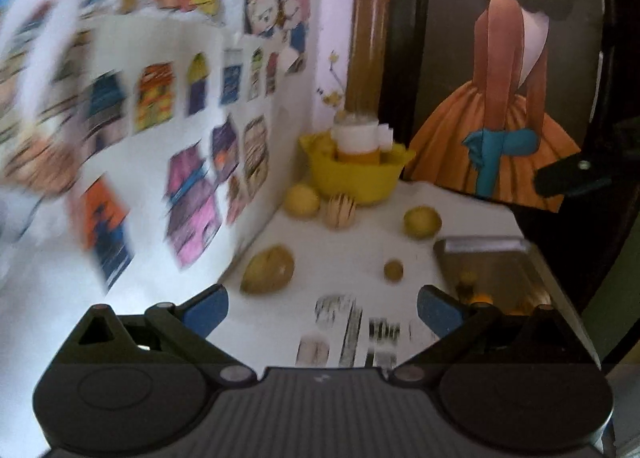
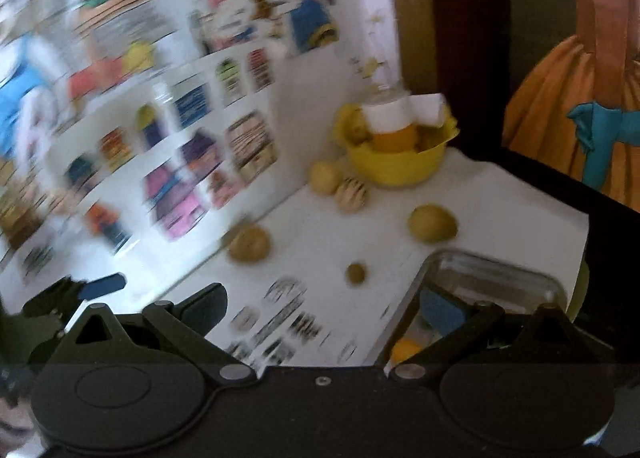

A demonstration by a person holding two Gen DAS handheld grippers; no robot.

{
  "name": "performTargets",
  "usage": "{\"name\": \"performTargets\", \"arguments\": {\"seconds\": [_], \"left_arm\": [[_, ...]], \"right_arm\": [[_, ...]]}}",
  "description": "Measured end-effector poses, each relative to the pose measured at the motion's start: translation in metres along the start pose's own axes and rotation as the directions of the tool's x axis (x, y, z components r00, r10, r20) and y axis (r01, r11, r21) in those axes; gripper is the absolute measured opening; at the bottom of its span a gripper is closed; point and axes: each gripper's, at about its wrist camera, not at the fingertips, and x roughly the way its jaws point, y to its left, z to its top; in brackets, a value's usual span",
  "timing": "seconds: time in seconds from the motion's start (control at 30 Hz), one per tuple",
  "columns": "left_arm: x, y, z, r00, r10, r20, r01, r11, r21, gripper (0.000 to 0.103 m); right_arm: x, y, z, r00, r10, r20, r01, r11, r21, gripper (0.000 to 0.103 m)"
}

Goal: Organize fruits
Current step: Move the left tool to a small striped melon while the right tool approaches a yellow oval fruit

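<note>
Several yellowish fruits lie loose on the white table (image 1: 360, 246): an oval one (image 1: 267, 270) near the wall, a round one (image 1: 422, 221), a small one (image 1: 393, 270), a pale round one (image 1: 301, 199) and a striped ball-like one (image 1: 340, 211) by the yellow bowl (image 1: 356, 174). A metal tray (image 1: 496, 270) at the right holds small orange and yellow fruits (image 1: 482, 298). My left gripper (image 1: 322, 308) hovers open above the table, empty. My right gripper (image 2: 322, 306) is open too, its right finger over the tray (image 2: 492, 278). The same oval fruit (image 2: 249, 244) and round fruit (image 2: 432, 223) show in the right wrist view.
The yellow bowl (image 2: 394, 164) holds a white-capped orange bottle (image 2: 394, 126) and more fruit. A wall with colourful stickers (image 1: 192, 162) runs along the left. A dark poster of a figure in an orange dress (image 1: 500, 98) stands behind. The other gripper's tip (image 1: 576, 176) shows at right.
</note>
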Motion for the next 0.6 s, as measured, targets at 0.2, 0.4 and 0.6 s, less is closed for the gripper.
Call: {"name": "performTargets", "arguments": {"seconds": [0.2, 0.4, 0.6], "left_arm": [[0.073, -0.003, 0.027, 0.999, -0.036, 0.01, 0.036, 0.997, 0.07, 0.103], [0.144, -0.009, 0.046, 0.999, -0.038, 0.017, 0.036, 0.995, 0.091, 0.103], [0.207, -0.018, 0.057, 0.998, -0.04, -0.043, 0.045, 0.992, 0.116, 0.103]], "right_arm": [[0.071, -0.053, 0.03, 0.999, -0.034, -0.028, 0.038, 0.987, 0.155, 0.102], [0.139, -0.095, 0.044, 0.995, -0.086, -0.04, 0.094, 0.959, 0.268, 0.102], [0.185, -0.116, 0.051, 0.993, -0.096, -0.069, 0.114, 0.938, 0.327, 0.102]]}}
